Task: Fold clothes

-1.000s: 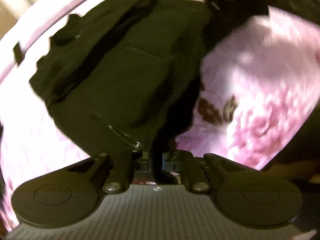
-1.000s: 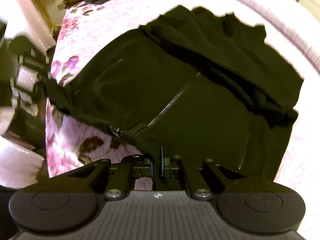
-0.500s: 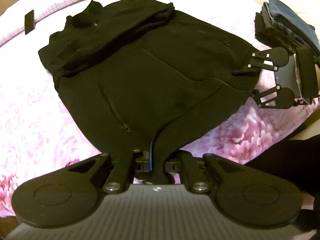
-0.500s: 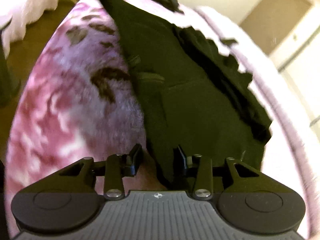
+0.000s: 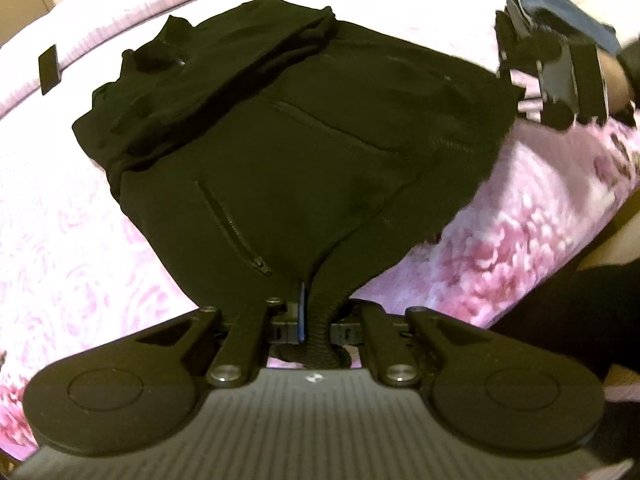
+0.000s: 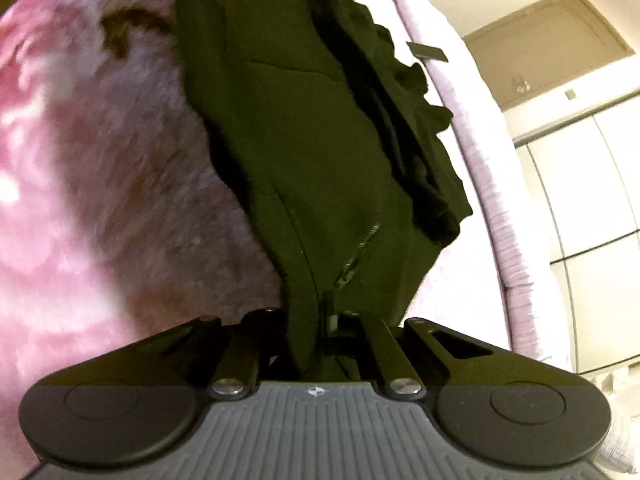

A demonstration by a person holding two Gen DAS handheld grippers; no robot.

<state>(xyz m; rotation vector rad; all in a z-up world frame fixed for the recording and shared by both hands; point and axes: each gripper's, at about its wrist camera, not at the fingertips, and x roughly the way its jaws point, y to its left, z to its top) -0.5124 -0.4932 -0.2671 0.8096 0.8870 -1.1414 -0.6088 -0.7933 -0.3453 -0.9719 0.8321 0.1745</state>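
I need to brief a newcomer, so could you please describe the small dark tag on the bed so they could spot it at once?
Start from the pink floral bedspread and the black zip jacket spread over it. Beyond the jacket's collar end, a small flat dark rectangular tag lies alone on the pale bedding, clear of the jacket and much smaller than it.

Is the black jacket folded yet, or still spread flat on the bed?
Mostly spread. The jacket lies open on the bed, with only a sleeve folded across the chest. Both jaws pinch its hem.
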